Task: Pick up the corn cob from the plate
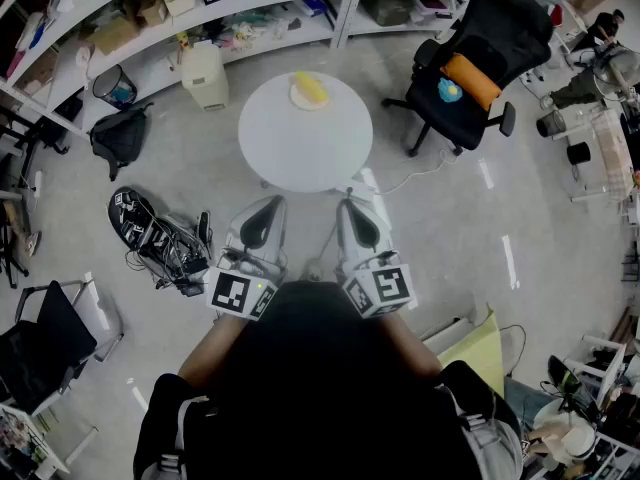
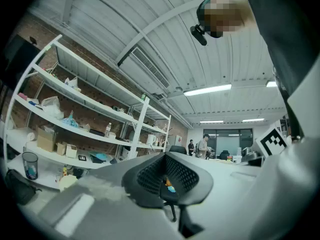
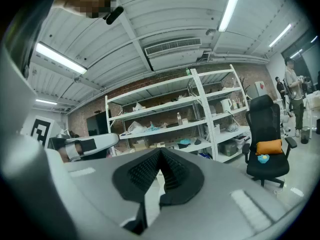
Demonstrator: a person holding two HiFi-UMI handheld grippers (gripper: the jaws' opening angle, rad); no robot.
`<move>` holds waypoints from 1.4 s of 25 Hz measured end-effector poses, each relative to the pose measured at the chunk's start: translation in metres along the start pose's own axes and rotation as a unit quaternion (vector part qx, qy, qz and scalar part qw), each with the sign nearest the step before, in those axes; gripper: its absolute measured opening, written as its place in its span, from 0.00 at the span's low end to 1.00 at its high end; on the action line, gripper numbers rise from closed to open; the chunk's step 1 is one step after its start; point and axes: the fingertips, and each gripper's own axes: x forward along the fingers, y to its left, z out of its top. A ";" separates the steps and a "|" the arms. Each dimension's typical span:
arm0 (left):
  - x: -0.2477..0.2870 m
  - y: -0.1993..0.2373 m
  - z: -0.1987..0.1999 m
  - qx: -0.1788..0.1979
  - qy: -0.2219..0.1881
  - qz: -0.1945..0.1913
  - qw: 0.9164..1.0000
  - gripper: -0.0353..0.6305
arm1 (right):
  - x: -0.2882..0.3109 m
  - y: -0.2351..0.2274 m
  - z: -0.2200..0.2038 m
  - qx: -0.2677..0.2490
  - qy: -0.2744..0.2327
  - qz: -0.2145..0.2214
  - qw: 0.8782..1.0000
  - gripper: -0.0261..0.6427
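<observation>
Corn cob site, by size. Round white table: ahead of the person. Left gripper and right gripper: side by side, close to the table's near edge, jaws pressed together, empty. Plate: at the far edge, bearing the cob.

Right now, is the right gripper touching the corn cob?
Apart. The head view shows the right gripper held short of the table, with the corn cob at its far edge.

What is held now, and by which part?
Nothing: the left hand-held gripper and the right hand-held gripper are both shut and empty.
</observation>
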 end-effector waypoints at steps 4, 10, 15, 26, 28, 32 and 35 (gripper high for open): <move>-0.001 -0.002 -0.001 0.000 0.001 0.000 1.000 0.06 | -0.002 0.000 0.000 0.000 -0.001 0.001 1.000 0.05; 0.000 -0.006 0.000 0.002 0.004 -0.001 1.000 0.06 | -0.004 0.000 0.001 0.001 0.001 0.004 1.000 0.05; 0.000 -0.014 -0.003 0.004 0.010 0.001 1.000 0.06 | -0.009 -0.004 0.004 0.003 -0.002 0.001 1.000 0.05; 0.015 -0.038 -0.013 0.011 0.010 0.035 0.999 0.06 | -0.030 -0.034 0.005 0.012 0.001 0.024 1.000 0.05; 0.015 -0.041 -0.013 0.014 0.009 0.043 0.999 0.06 | -0.032 -0.036 0.005 0.010 0.004 0.031 0.999 0.05; 0.019 -0.045 -0.013 0.015 0.008 0.056 0.998 0.06 | -0.026 -0.043 0.003 0.006 0.012 0.042 0.999 0.05; 0.024 -0.042 -0.012 0.010 0.008 0.060 0.998 0.06 | -0.021 -0.045 0.003 0.011 0.014 0.046 0.999 0.05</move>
